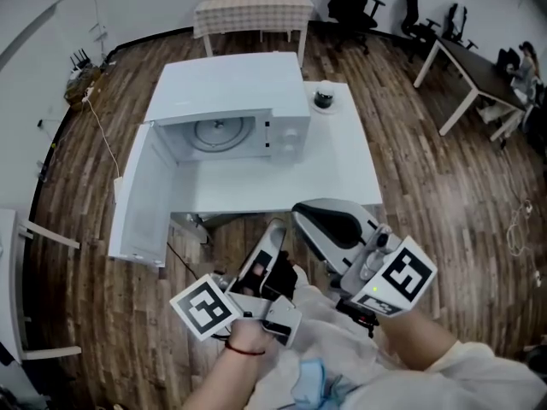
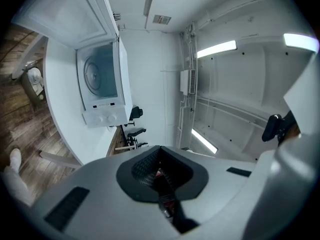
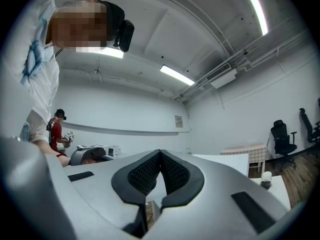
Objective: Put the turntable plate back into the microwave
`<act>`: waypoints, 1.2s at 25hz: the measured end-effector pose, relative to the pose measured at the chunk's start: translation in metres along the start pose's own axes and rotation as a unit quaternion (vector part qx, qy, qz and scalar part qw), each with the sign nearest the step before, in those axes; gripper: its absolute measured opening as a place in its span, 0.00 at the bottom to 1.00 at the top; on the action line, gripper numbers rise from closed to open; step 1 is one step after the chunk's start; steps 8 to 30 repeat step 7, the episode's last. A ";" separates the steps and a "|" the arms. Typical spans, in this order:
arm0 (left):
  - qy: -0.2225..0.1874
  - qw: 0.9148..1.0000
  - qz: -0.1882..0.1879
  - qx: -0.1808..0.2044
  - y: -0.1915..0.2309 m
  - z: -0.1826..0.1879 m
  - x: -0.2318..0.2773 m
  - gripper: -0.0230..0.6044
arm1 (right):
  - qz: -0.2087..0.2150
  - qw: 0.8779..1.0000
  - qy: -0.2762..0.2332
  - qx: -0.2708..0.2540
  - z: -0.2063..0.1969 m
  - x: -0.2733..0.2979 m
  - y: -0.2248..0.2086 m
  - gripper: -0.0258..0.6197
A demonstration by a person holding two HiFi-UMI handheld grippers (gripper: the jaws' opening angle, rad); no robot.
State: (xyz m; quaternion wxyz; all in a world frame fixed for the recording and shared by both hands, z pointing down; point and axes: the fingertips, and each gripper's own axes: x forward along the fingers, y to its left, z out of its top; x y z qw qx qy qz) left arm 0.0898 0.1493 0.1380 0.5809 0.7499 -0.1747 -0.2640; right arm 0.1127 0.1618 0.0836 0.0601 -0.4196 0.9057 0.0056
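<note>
The white microwave (image 1: 231,109) stands on a white table (image 1: 342,173), its door (image 1: 141,195) swung wide open to the left. The glass turntable plate (image 1: 220,132) lies flat inside the cavity. It also shows in the left gripper view as a round plate (image 2: 94,74) inside the microwave (image 2: 102,91). Both grippers hover off the table's near edge, well short of the microwave and pointing toward it. My left gripper (image 1: 276,229) (image 2: 159,153) is shut with nothing between its pads. My right gripper (image 1: 301,212) (image 3: 160,155) has its tips together and holds nothing.
A small dark jar (image 1: 324,97) sits on the table right of the microwave. A cloth-covered table (image 1: 252,11) stands behind, a desk (image 1: 474,71) and office chairs (image 1: 350,2) at the back right. Cables run along the floor at left (image 1: 98,126). Another person in red (image 3: 56,129) stands far off.
</note>
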 end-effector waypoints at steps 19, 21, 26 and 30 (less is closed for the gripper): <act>0.003 1.000 -0.001 -0.005 0.000 -0.001 0.004 0.04 | 0.007 1.000 0.011 0.007 -0.003 0.000 0.000 0.09; 0.003 1.000 -0.001 -0.005 0.000 -0.001 0.004 0.04 | 0.007 1.000 0.011 0.007 -0.003 0.000 0.000 0.09; 0.003 1.000 -0.001 -0.005 0.000 -0.001 0.004 0.04 | 0.007 1.000 0.011 0.007 -0.003 0.000 0.000 0.09; 0.003 1.000 -0.001 -0.005 0.000 -0.001 0.004 0.04 | 0.007 1.000 0.011 0.007 -0.003 0.000 0.000 0.09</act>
